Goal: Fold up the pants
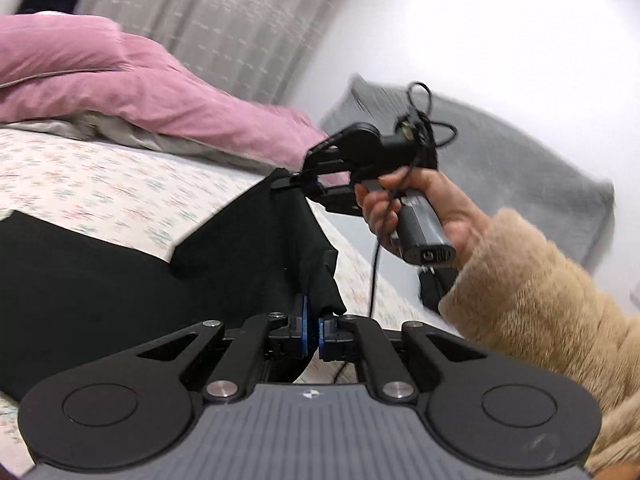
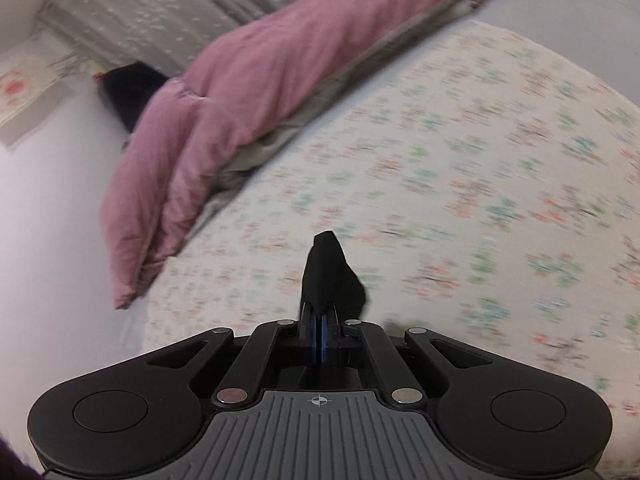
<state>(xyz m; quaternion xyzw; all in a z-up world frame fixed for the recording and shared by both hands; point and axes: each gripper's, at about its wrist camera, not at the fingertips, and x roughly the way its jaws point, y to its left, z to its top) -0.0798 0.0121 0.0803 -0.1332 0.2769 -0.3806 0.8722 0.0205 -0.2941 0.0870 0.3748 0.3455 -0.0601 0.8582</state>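
A: Where are the black pants (image 1: 120,280) located relative to the bed (image 1: 100,192)?

B: The pants are seen lifted partly off the bed's floral sheet (image 2: 460,184), with one edge raised toward each gripper; the rest is draped down over the bed's near side.

A: How are the jaws of the left gripper (image 1: 313,334) shown?

B: They are drawn in to a narrow gap, with a hanging fold of the pants clamped between the blue pads.

A: And the right gripper (image 2: 320,336)?

B: Its jaws are closed on a corner of the pants, which is seen projecting beyond the tips above the sheet. In the left wrist view the same gripper (image 1: 288,180) is held by a hand (image 1: 424,212) in a tan fleece sleeve (image 1: 540,300), above the bed's edge.

A: What else is recorded near the bed?

B: A pink duvet (image 2: 248,92) is heaped at the bed's far side, a curtain (image 1: 224,20) is hung behind it, and a grey cushion (image 1: 520,168) is seen beyond the bed against the wall.
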